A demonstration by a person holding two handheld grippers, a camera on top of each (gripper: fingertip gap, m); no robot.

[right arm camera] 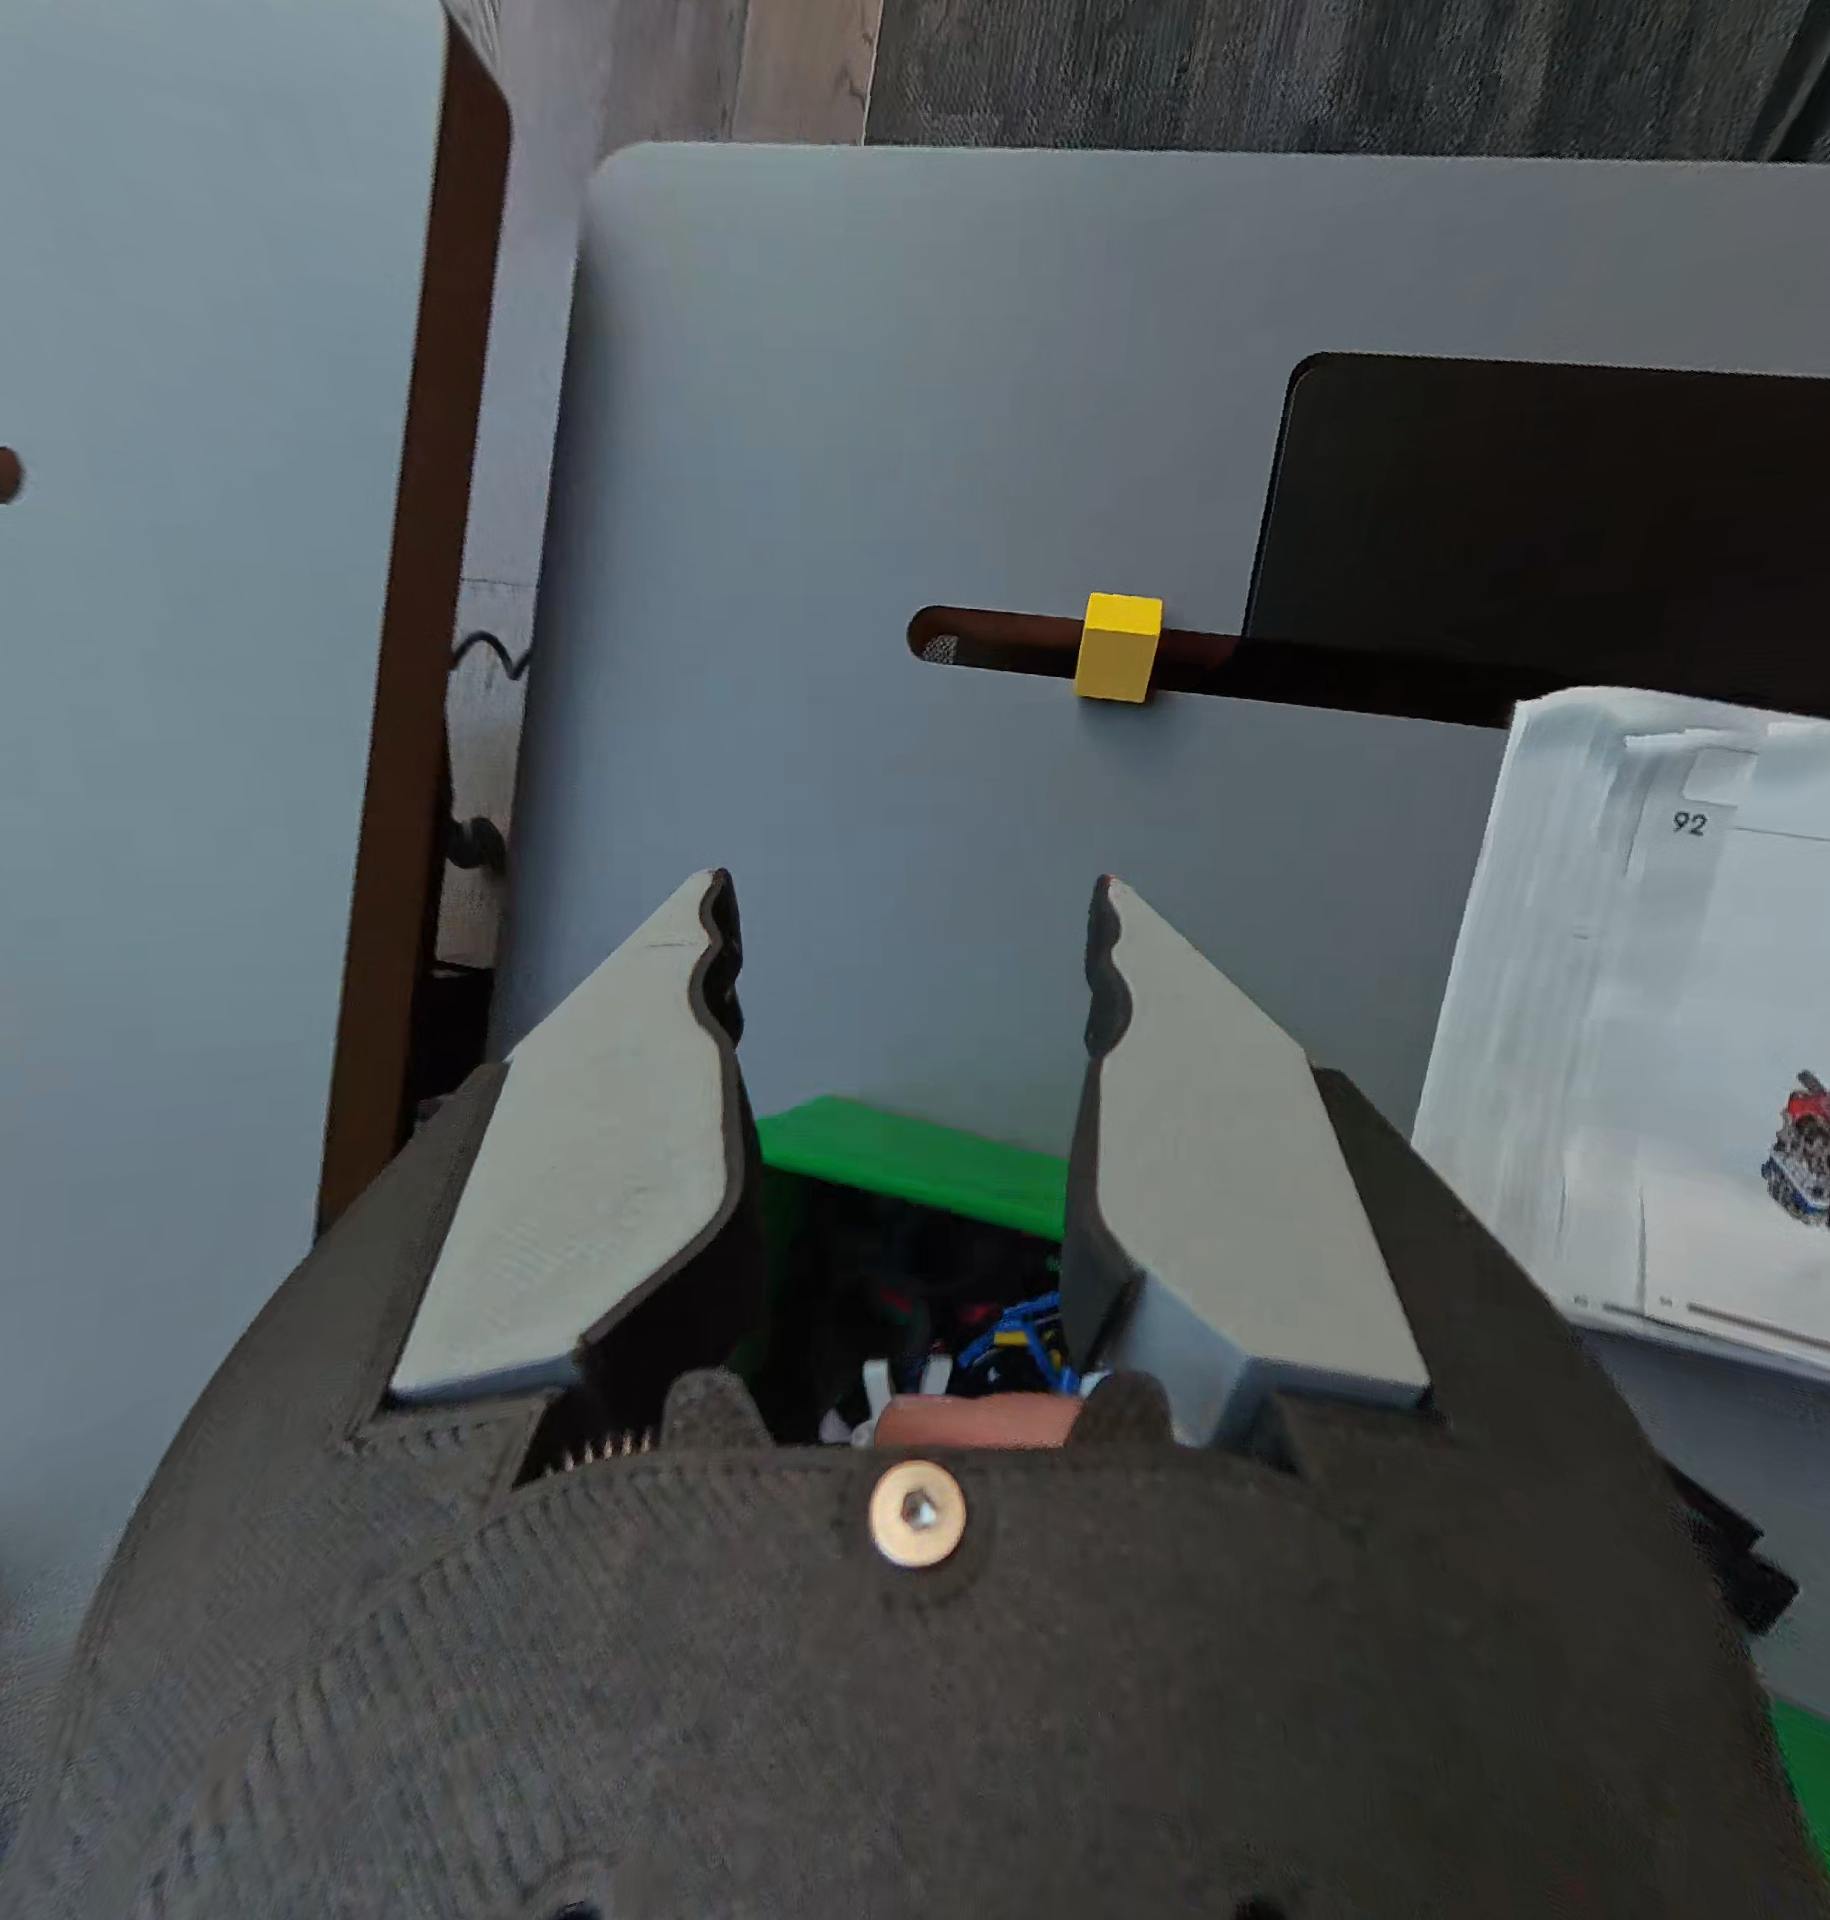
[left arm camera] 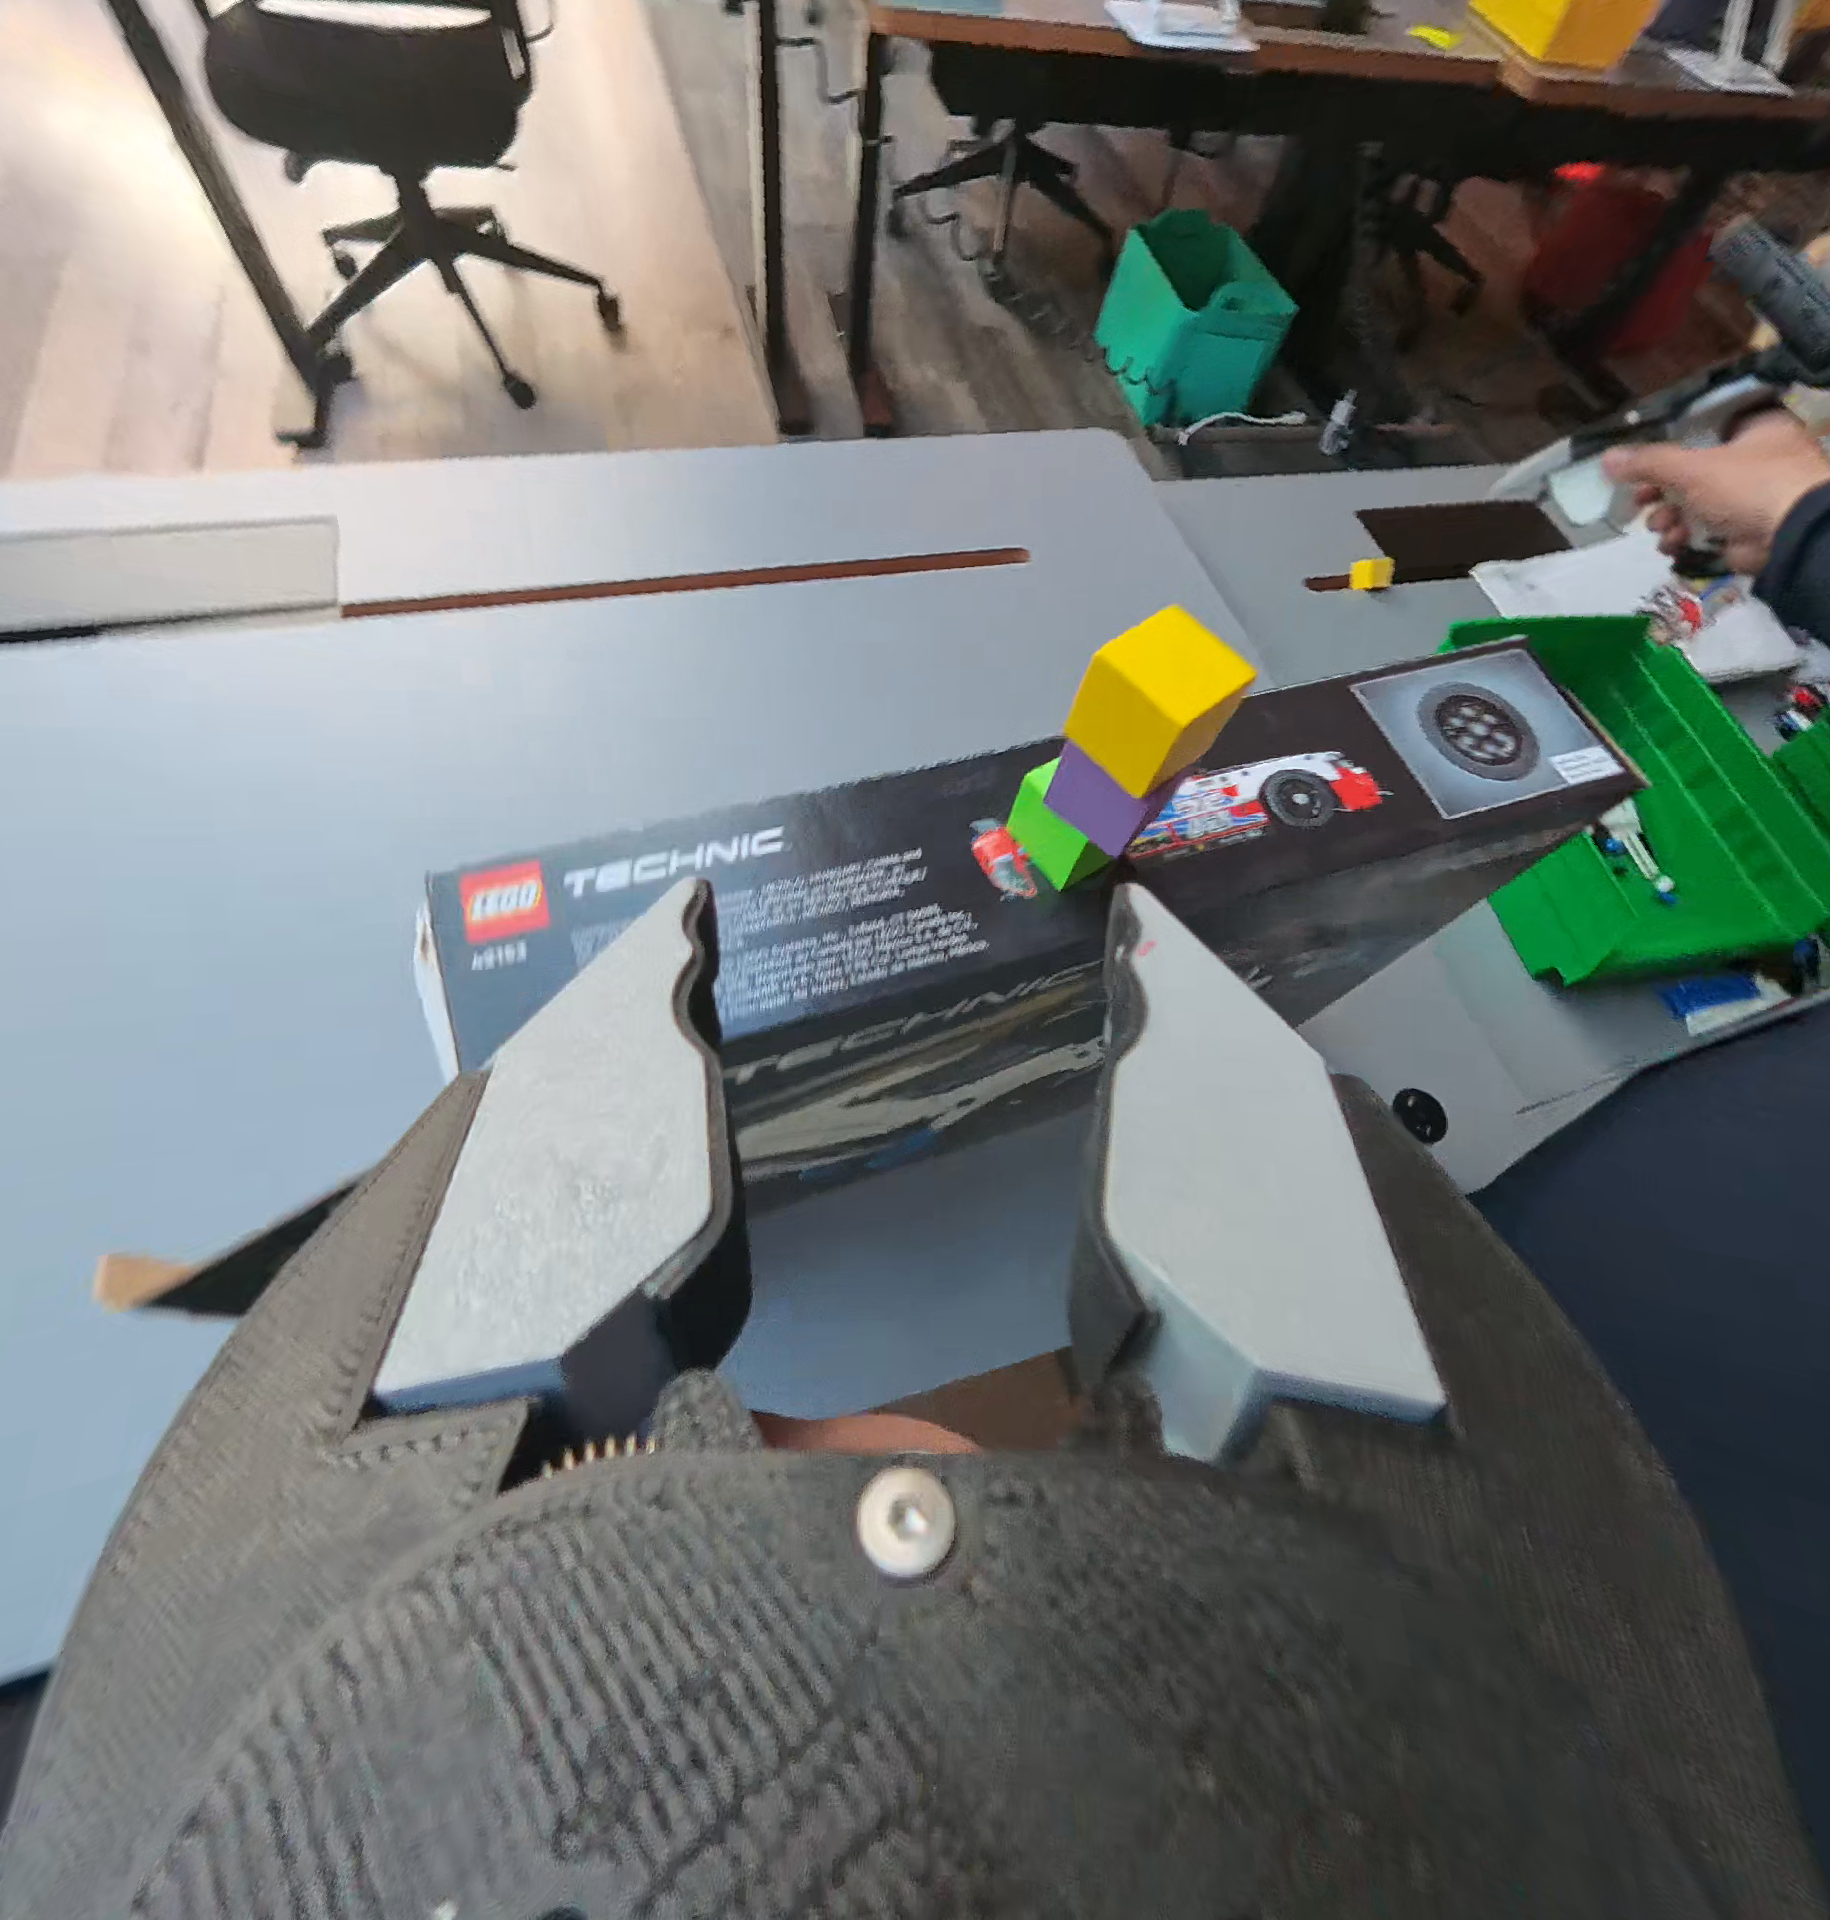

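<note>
A green bin (left arm camera: 1669,790) sits on the grey table (left arm camera: 267,831) at the right, its ribbed walls open to view; small loose parts, white and blue among them, lie in its bottom, too blurred to tell apart. In the right wrist view the same green bin (right arm camera: 911,1153) lies just below the fingers, with a dark jumble of blue, white and red bits inside.

The left gripper (left arm camera: 911,904) is spread wide and grips nothing. Between and just past its fingertips lies a dark box (left arm camera: 890,914), long side toward the camera. On the box top stands a leaning stack: a green cube (left arm camera: 1056,831) at the bottom, a purple cube (left arm camera: 1103,795) on it, and a yellow cube (left arm camera: 1155,691) on top. The stack is just beyond the right finger (left arm camera: 1202,1091), apart from it.

The right gripper (right arm camera: 911,883) is also spread, with bare table between its pads. Ahead of it, well apart, a small yellow block (right arm camera: 1117,646) rests across a dark slot (right arm camera: 994,639) in the table. A white booklet (right arm camera: 1669,987) lies to the right. In the left wrist view a hand (left arm camera: 1721,488) shows far right.
</note>
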